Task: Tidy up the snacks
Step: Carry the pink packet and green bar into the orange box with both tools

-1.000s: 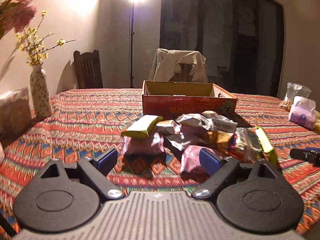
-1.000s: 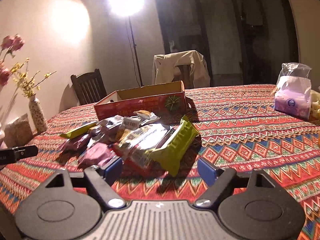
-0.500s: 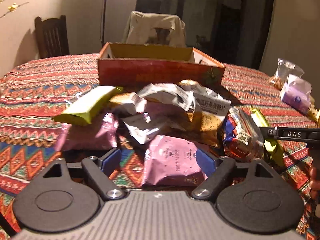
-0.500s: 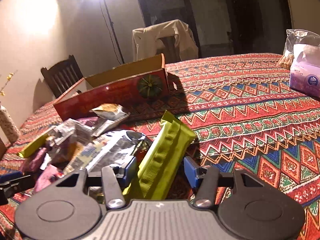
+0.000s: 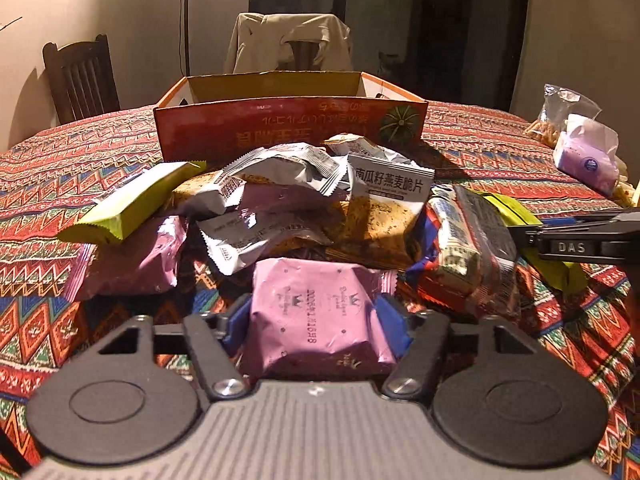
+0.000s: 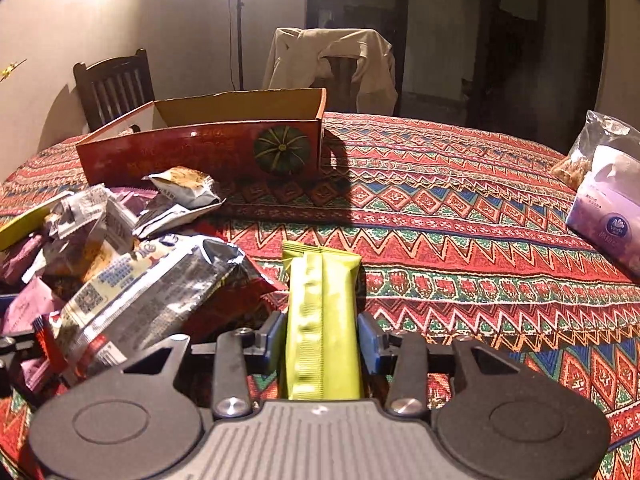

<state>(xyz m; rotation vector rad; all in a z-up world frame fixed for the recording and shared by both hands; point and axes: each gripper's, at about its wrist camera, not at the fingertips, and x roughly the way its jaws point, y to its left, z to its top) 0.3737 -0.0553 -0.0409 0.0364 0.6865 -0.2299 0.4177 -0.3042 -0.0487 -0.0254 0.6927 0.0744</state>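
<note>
Left gripper (image 5: 316, 316) has been closing onto pink packet (image 5: 320, 312); right gripper (image 6: 322, 338) likewise clamps green bar (image 6: 322, 312).

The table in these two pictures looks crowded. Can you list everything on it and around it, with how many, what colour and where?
Cardboard box: one, red outside, open, behind the snack pile.
Pink packet: one, between the left gripper's pads.
Green bar: one, lime, between the right gripper's pads.
Second green bar: one, lime, left edge of the pile.
Silver and brown packets: several, heaped before the box.
Tissue pack: one, lilac, far right.
Clear bag: one, behind the tissues.
Tablecloth: one, red patterned.
Chairs: two, one dark wood, one draped in beige cloth.
Left gripper: black with blue pads, closing on the pink packet.
Right gripper: same, closing on the green bar.
</note>
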